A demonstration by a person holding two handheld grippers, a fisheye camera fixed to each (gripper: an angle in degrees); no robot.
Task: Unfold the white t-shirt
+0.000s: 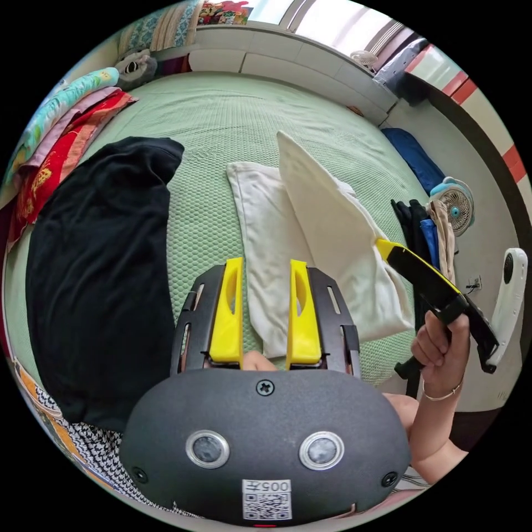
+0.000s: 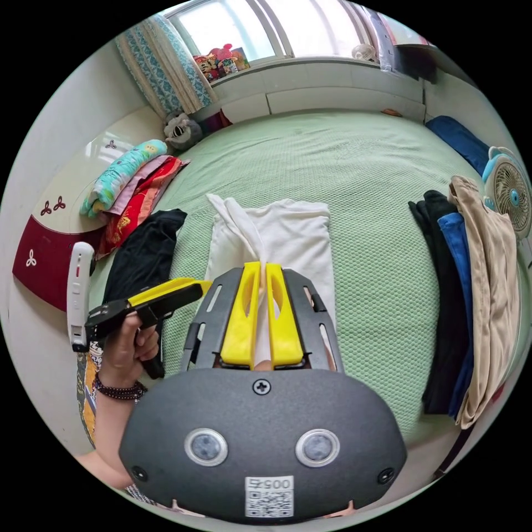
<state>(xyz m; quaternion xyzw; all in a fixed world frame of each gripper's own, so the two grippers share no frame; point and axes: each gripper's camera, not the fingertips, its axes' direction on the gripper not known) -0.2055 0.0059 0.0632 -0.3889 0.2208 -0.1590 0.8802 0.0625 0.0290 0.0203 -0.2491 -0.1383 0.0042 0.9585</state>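
The white t-shirt (image 1: 266, 233) lies folded on the green bed cover (image 1: 221, 122). One layer of it is lifted into a stiff, raised flap. In the left gripper view my right gripper (image 1: 382, 244) pinches the corner of that flap from the right side. In the right gripper view its yellow jaws (image 2: 263, 266) are shut with white t-shirt (image 2: 293, 233) cloth pulled up between them. My left gripper (image 1: 266, 263) hovers open over the near end of the shirt, with nothing between its jaws. From the right gripper view, the left gripper (image 2: 202, 284) is beside the shirt's left edge, held by a hand.
A black garment (image 1: 94, 266) is spread out left of the shirt. Folded bedding (image 2: 133, 183) is stacked at the bed's far left. Dark, blue and tan clothes (image 2: 476, 288) lie along the right edge, and a small fan (image 2: 510, 188) stands beyond them.
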